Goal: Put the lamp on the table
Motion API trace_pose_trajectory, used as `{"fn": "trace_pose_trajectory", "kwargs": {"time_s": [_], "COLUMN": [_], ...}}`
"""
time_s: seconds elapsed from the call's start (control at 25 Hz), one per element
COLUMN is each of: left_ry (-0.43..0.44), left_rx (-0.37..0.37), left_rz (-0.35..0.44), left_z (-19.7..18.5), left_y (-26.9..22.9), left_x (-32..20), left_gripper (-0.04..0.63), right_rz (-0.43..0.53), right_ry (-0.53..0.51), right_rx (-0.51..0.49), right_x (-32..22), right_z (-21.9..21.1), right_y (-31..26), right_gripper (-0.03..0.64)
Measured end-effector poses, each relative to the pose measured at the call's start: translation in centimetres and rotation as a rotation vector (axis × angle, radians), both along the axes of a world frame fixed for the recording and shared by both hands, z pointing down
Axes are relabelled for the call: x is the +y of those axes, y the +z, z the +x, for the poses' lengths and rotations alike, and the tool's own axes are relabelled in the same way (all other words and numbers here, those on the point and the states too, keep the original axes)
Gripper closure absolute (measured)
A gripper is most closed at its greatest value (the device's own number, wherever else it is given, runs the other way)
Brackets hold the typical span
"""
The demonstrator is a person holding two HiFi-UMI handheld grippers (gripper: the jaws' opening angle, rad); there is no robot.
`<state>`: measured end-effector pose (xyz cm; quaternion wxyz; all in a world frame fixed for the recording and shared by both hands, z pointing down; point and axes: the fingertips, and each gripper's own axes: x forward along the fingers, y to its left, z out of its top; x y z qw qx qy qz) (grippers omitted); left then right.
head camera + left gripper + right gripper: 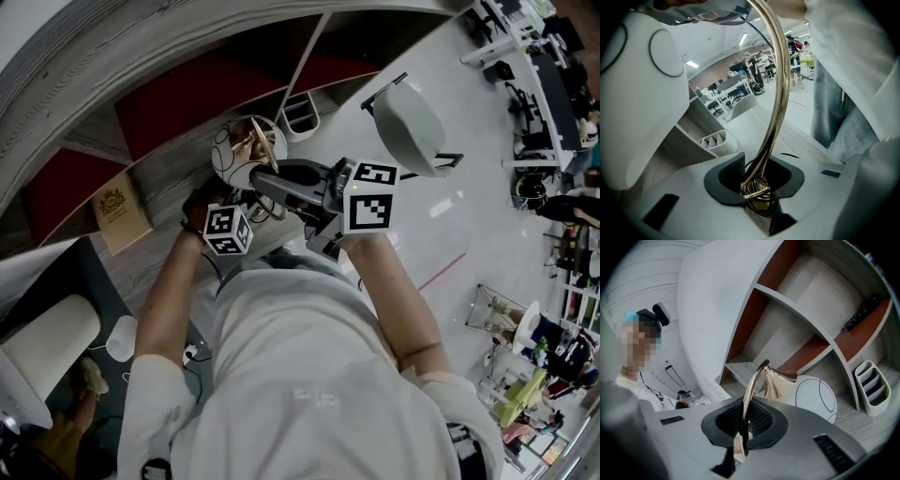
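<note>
The lamp (246, 148) has a white globe and a thin gold hoop frame, and it hangs just above the grey wooden table (173, 169) in front of the shelves. My left gripper (247, 199) is shut on the gold frame (774, 108), with a black cable bunched at the pads. My right gripper (266, 178) is shut on the gold hoop (749, 390) from the other side. In the right gripper view the white globe (813, 397) sits just past the jaws. Whether the lamp's base touches the table is hidden.
A curved shelf unit (187, 103) with red back panels runs behind the table. A white slotted holder (300, 114) stands on the table beside the lamp. A tan box (120, 217) lies to the left. A white chair (410, 127) stands on the floor to the right.
</note>
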<state>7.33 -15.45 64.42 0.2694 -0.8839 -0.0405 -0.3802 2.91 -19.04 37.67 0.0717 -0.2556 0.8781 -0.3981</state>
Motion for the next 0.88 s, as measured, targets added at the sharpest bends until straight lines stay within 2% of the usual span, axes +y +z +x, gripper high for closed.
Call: {"fn": "trace_pose_trajectory", "kwargs": {"time_s": [0.44, 0.88], "left_ry": [0.002, -0.013], "left_rx": [0.007, 0.032], "left_rz": [-0.029, -0.024], "left_z": [-0.4, -1.1], "left_y": [1.5, 1.5], "left_x": [-0.5, -0.4], "left_gripper": [0.472, 0.465], "right_rz": [-0.008, 0.005], "right_ry": [-0.014, -0.034], "right_rx": [0.025, 0.034], "right_x": [-0.6, -0.1], "right_z": [-1.7, -3.7], "right_y": [1.4, 1.6], "right_gripper": [0.589, 0.588]}}
